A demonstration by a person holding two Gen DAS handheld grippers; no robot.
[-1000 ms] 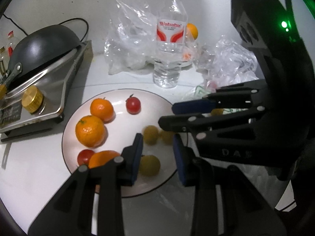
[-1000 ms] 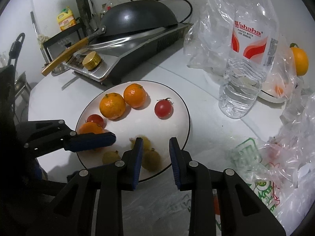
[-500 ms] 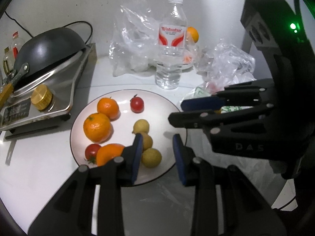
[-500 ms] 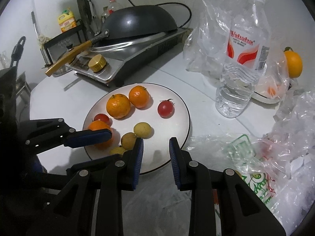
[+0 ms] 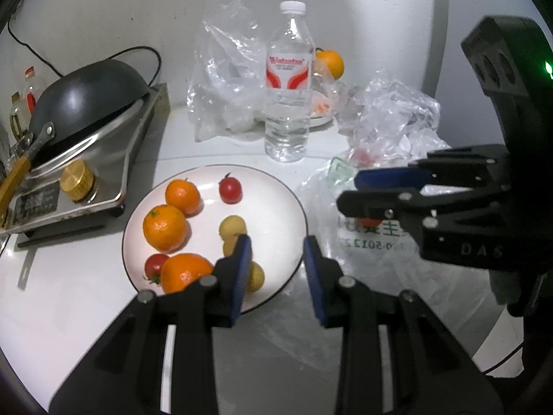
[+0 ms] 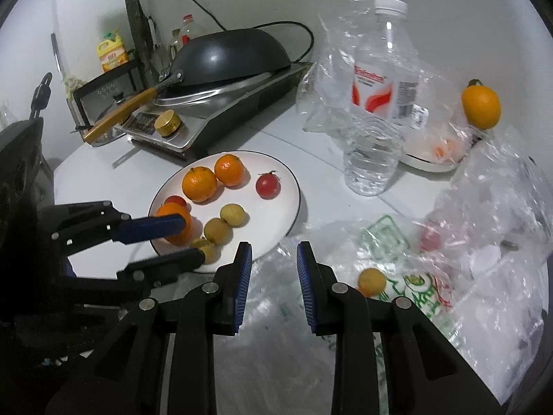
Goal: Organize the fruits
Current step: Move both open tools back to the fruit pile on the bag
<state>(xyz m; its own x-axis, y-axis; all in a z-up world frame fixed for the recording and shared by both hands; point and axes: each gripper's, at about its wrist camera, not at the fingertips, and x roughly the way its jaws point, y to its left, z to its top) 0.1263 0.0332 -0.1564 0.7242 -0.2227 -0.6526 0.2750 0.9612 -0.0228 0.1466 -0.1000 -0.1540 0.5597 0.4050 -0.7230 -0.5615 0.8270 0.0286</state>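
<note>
White plate [image 6: 276, 238] holds three mandarins [image 6: 199, 184], two cherry tomatoes [image 6: 268, 185] and three small yellow-brown fruits [image 6: 234, 214]. Left gripper [image 5: 276, 252] and right gripper [image 6: 273, 259] are both drawn in with nothing between their jaws, the left over the plate's near edge, the right over a plastic bag [image 6: 397, 263] holding another small fruit [image 6: 371, 280].

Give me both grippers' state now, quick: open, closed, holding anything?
Left gripper: jaws closed down, nothing held, above the plate's near rim.
Right gripper: jaws closed down, nothing held, above the plastic bag.

Each black tool [image 5: 276, 263] has blue pads [image 6: 242, 276], silver screws and "DAS" lettering.
</note>
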